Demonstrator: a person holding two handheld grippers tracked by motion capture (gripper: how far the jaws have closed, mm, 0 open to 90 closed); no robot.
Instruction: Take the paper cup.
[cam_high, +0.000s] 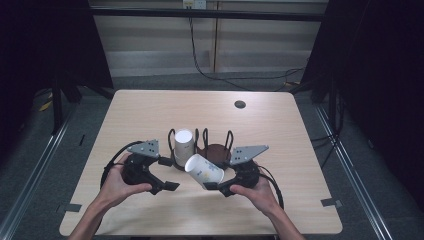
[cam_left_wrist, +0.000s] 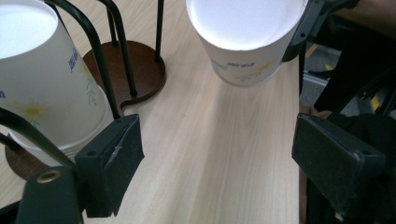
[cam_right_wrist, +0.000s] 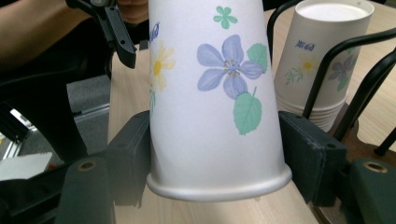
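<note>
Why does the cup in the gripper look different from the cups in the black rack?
The held cup is one cup, tilted and pinched in the right gripper, up off the table. The rack cups are a stack, nested together, standing upside down inside the rack, with no jaws touching them. Both are white paper cups with the same flower print.

Table: pale wood-grain top (cam_high: 150, 110) with rounded corners and a dark round grommet (cam_high: 240, 104) near the far edge
Floor: grey carpet (cam_high: 360, 165) (tape marks at the near corners)
Back wall: light panelling (cam_high: 150, 45), black cable (cam_high: 200, 65) hanging down
Sides: dark curtains (cam_high: 390, 75)
</note>
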